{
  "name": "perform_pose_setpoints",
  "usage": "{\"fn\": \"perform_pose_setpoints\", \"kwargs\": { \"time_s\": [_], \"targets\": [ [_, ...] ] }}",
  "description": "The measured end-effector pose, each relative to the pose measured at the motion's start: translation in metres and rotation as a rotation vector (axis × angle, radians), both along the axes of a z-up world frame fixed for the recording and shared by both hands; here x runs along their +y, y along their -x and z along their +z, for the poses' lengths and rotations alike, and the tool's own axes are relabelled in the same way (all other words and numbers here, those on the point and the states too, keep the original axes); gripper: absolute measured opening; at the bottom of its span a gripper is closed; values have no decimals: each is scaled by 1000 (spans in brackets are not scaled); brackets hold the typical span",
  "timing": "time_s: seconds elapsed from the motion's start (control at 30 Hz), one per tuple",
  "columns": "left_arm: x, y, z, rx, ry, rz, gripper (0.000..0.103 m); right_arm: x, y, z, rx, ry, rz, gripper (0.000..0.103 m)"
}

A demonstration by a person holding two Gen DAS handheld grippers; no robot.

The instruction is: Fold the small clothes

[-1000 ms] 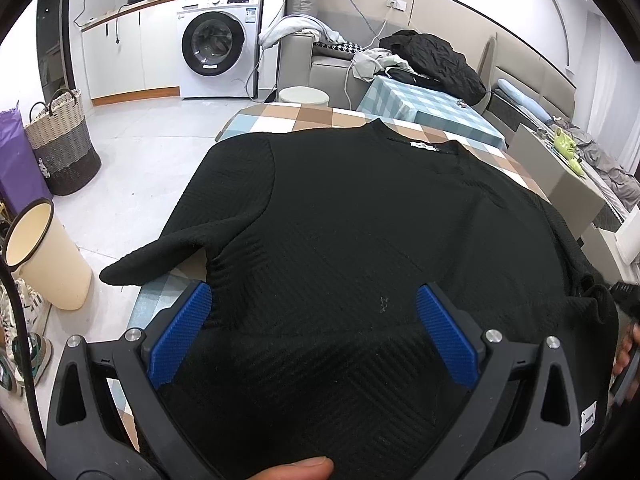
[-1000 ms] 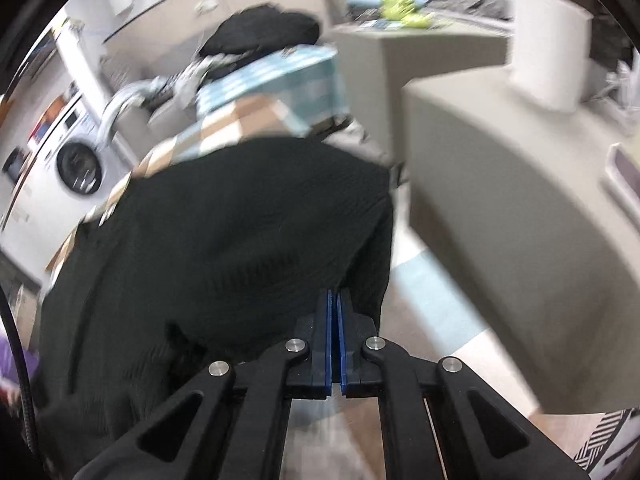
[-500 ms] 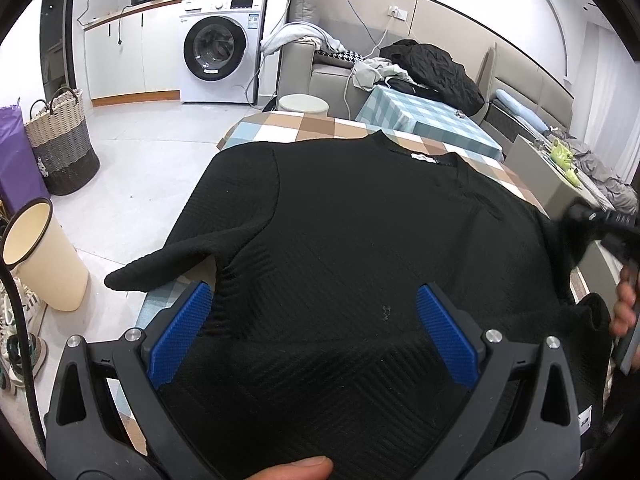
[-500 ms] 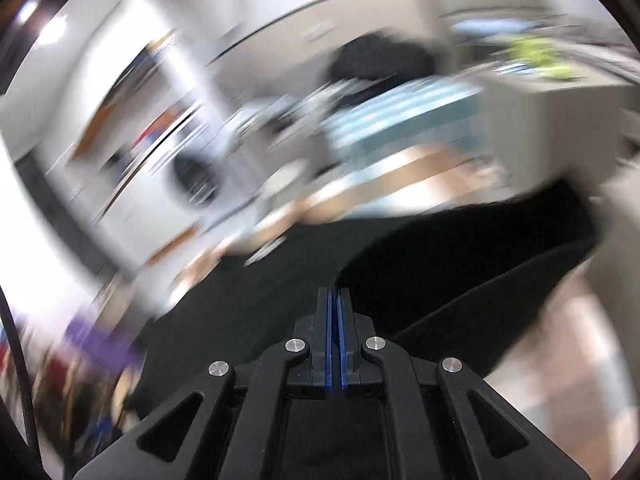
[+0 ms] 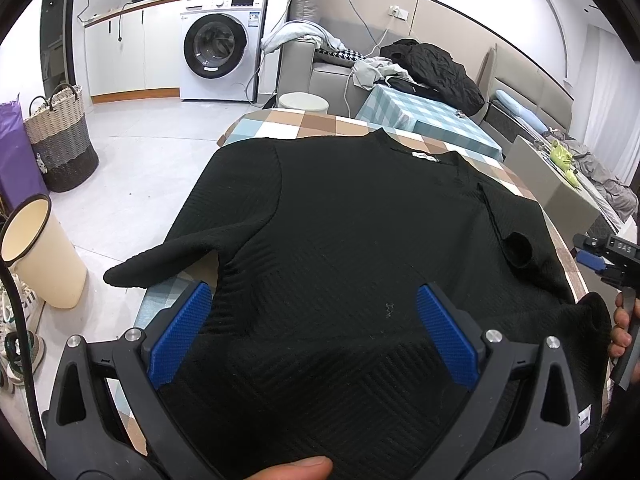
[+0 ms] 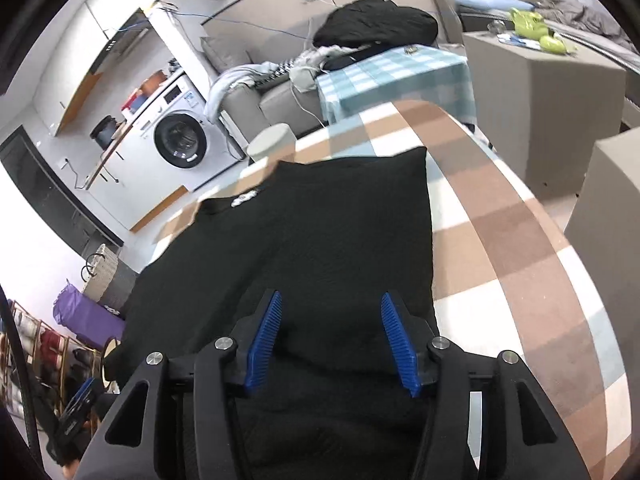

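Note:
A black knit sweater [image 5: 352, 240] lies spread on a checked table [image 5: 304, 124], collar at the far side. Its right sleeve [image 5: 516, 248] is folded in over the body; the left sleeve [image 5: 168, 256] hangs off the table's left edge. My left gripper [image 5: 312, 320] is open and empty over the hem. My right gripper [image 6: 330, 336] is open over the folded right side of the sweater [image 6: 340, 232]; it also shows at the right edge of the left wrist view [image 5: 600, 260].
A cream bin [image 5: 36, 252] and a woven basket [image 5: 60, 140] stand on the floor at the left. A washing machine [image 5: 220, 52] and a sofa with clothes [image 5: 428, 64] are behind. A grey box [image 6: 540, 112] stands beside the table's right edge [image 6: 520, 208].
My right gripper carried the right sleeve over onto the sweater's body, then opened and let it go. The left gripper has stayed open over the hem.

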State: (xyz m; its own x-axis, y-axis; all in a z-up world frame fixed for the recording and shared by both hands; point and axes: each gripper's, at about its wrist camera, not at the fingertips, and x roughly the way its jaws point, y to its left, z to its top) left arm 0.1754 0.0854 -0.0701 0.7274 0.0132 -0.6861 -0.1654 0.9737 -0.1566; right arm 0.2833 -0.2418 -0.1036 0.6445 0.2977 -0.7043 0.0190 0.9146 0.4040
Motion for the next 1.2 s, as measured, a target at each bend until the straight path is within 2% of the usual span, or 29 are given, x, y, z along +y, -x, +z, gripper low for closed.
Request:
{"fn": "perform_pose_setpoints", "kwargs": {
  "time_s": [0.13, 0.23, 0.33, 0.4, 0.5, 0.53, 0.57, 0.63, 0.73, 0.83, 0.9, 1.03, 1.1, 1.17, 1.2],
  "targets": [
    [2, -1, -2, 10, -3, 15, 102, 16, -2, -9, 42, -3, 49, 53],
    [11, 1, -6, 29, 11, 52, 102, 34, -7, -26, 88, 25, 139, 53],
    [33, 8, -8, 33, 45, 153, 102, 38, -3, -34, 101, 61, 113, 53],
    [52, 16, -9, 26, 85, 215, 102, 38, -2, -35, 116, 61, 101, 53],
    [82, 24, -13, 22, 145, 319, 102, 34, 10, -27, 93, 38, 95, 54],
    [93, 25, -15, 29, 176, 355, 99, 32, 12, -24, 84, 26, 93, 56],
    [104, 27, -17, 28, 219, 381, 92, 31, 13, -22, 78, 18, 94, 58],
    [126, 30, -22, 31, 338, 417, 80, 27, 20, -18, 64, 7, 88, 58],
    [144, 33, -27, 15, 487, 405, 79, 26, 29, -13, 56, 4, 74, 59],
    [155, 28, -34, 11, 598, 413, 79, 23, 39, -11, 58, -3, 67, 60],
    [164, 19, -42, 31, 648, 443, 79, 23, 42, -12, 55, -4, 72, 61],
    [180, 3, -59, 84, 657, 544, 79, 21, 52, -8, 40, 4, 69, 62],
    [182, -1, -67, 100, 664, 586, 72, 19, 55, -7, 35, 8, 61, 63],
    [185, -5, -76, 118, 676, 620, 51, 16, 58, -6, 26, 17, 57, 65],
    [186, -7, -83, 141, 685, 642, 45, 15, 59, -5, 24, 22, 56, 65]
  ]
}}
